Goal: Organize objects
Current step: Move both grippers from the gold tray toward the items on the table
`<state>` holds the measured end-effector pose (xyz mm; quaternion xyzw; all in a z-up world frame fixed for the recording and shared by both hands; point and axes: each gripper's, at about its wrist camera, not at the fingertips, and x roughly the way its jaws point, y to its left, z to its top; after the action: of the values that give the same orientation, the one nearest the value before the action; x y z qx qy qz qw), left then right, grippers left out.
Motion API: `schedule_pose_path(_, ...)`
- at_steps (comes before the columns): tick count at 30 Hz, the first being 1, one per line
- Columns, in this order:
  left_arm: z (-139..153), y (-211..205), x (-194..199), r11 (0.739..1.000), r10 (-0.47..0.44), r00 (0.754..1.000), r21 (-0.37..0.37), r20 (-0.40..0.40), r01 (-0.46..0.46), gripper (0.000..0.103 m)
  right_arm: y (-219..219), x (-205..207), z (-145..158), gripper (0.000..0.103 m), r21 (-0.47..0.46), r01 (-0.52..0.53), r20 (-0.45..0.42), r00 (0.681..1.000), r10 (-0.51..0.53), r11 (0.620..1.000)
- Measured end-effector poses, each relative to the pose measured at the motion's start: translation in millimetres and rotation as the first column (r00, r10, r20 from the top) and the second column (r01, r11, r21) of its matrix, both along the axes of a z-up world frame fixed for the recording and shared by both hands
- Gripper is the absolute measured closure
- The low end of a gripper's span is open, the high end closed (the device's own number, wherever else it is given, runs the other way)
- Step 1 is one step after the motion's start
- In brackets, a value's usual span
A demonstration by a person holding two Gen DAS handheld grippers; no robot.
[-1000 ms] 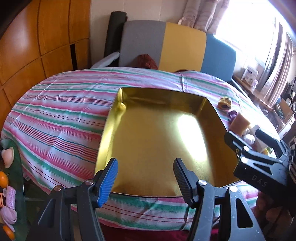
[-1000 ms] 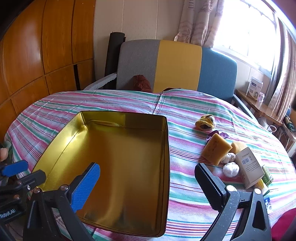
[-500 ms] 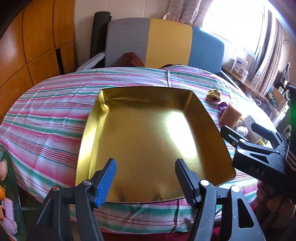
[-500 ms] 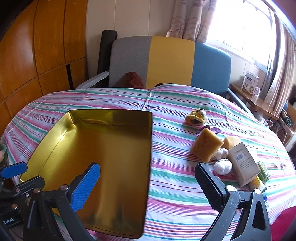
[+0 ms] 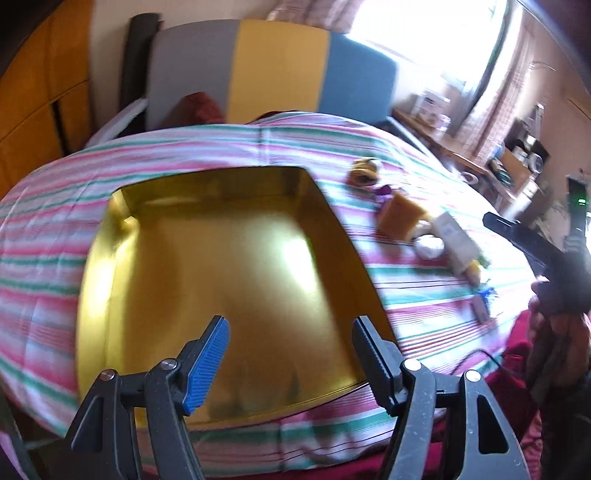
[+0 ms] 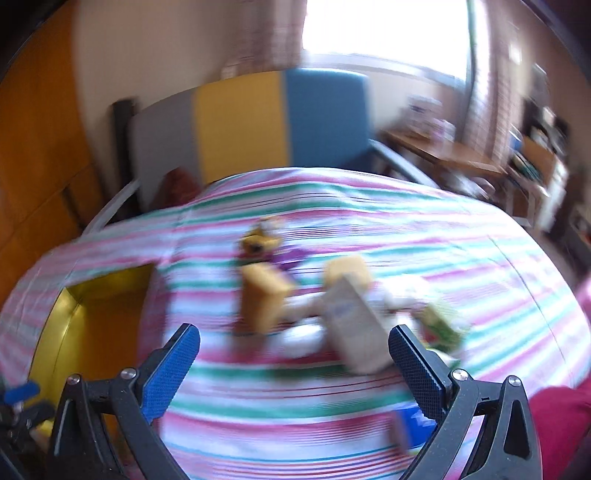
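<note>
We observe a table under a striped cloth (image 5: 229, 147) in pink, green and white. Behind it stands a chair (image 5: 273, 66) with grey, yellow and blue back panels; wood panelling (image 6: 37, 147) lies to the left and a bright window (image 6: 384, 33) to the right.

Our left gripper (image 5: 288, 347) is released, jaws spread above the near edge of the gold tray (image 5: 103, 258), holding nothing. Our right gripper (image 6: 293, 356) is likewise released and holds nothing. The loose objects lie ahead of it and right of the tray: a tan block (image 6: 264, 295), a pale carton (image 6: 354, 328), a yellow toy (image 6: 258, 240), all blurred.

The tray interior shows only reflections.
</note>
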<state>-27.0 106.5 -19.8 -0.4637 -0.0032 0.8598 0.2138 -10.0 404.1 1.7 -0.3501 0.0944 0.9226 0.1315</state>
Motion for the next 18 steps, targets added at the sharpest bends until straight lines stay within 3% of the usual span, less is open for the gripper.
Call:
schedule_pose_path(4, 9.5, 32.6, -5.9, 0.998, -0.067, 0.998, 0.009, -0.021, 0.067, 0.034, 62.6, 6.2, -6.1, 0.0, -0.046, 0.141, 0.009, 0.99, -0.141, 0.989)
schedule_pose_path(9, 12.8, 73.4, -12.3, 0.989, -0.15, 0.988, -0.003, -0.026, 0.15, 0.037, 107.1, 13.2, -23.2, 0.0, -0.151, 0.226, 0.017, 0.974, -0.226, 0.962)
schedule_pose_path(12, 11.2, 95.3, -17.4, 0.982, -0.191, 0.981, -0.001, -0.029, 0.191, 0.039, 117.8, 15.6, -29.4, 0.0, -0.241, 0.245, 0.022, 0.969, -0.247, 0.939)
schedule_pose_path(18, 3.7, 141.4, -44.7, 0.976, -0.214, 0.976, -0.056, -0.036, 0.211, 0.04, 119.9, 11.9, -36.1, 0.0, -0.287, 0.239, 0.035, 0.97, -0.239, 0.928)
